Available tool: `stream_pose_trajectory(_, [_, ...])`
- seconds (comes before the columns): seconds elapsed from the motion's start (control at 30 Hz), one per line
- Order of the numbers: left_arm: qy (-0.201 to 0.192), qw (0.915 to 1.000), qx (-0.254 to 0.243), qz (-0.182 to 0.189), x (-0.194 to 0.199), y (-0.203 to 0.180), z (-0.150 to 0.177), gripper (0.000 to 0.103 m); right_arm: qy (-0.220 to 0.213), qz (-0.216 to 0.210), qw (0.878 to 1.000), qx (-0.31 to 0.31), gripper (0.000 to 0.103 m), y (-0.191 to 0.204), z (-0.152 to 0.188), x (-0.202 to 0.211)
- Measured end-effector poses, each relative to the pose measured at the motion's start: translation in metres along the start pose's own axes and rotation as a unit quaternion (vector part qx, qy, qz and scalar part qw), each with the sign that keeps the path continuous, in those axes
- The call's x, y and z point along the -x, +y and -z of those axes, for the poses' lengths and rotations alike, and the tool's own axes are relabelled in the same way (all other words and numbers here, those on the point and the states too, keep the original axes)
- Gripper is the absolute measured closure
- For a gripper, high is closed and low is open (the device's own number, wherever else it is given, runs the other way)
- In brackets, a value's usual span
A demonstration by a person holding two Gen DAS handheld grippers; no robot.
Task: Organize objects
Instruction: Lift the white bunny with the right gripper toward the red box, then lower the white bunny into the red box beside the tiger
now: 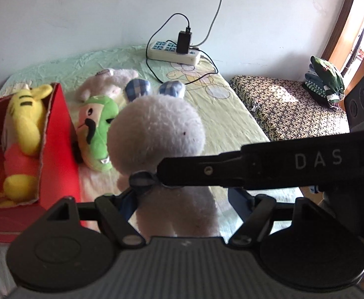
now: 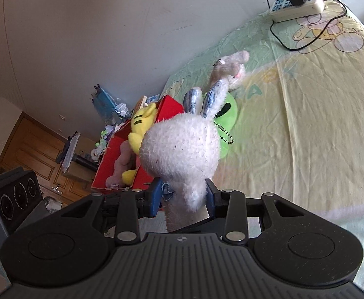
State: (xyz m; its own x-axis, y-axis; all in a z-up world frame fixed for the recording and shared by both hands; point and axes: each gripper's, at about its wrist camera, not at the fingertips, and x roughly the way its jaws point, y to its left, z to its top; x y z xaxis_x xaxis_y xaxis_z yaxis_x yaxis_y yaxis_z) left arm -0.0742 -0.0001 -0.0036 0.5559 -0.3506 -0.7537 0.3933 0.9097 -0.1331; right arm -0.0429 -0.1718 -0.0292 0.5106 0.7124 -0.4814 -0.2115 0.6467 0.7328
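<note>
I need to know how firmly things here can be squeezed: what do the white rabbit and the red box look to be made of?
The white rabbit looks like soft plush: fuzzy matted pile, with checked woven cloth inside its ears. It should give under pressure. The red box looks like cardboard with a glossy red face: its top edge shows a pale, ragged torn core. Probably stiff but crushable.

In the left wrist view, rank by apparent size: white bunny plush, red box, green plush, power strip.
1. white bunny plush, though it looks big partly because it sits closest to the camera, so its lead over the box is unsure.
2. red box, partly cut off at the frame edge.
3. green plush.
4. power strip, farthest away.
</note>
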Motion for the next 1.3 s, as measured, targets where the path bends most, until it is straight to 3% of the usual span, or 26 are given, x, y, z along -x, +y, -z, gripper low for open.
stream_pose_trajectory(0.33, [-0.054,0.9982,-0.018,-0.019,0.044,0.03,-0.01,0.026,-0.03,-0.021,0.999,0.032,0.064,0.046,-0.009,-0.016])
stream_pose_trajectory(0.7, [-0.085,0.996,-0.027,-0.008,0.082,0.119,-0.018,0.026,-0.068,-0.008,0.996,0.061,0.064,0.117,-0.009,-0.077])
stream_pose_trajectory(1.03, [-0.059,0.9981,-0.014,-0.004,0.074,0.2,-0.017,0.026,-0.064,0.03,0.995,0.069,0.064,0.152,-0.003,-0.154])
stream_pose_trajectory(1.3, [-0.016,0.9997,-0.02,0.003,0.045,0.231,-0.004,0.028,-0.041,0.09,0.994,0.052,0.065,0.15,0.002,-0.195])
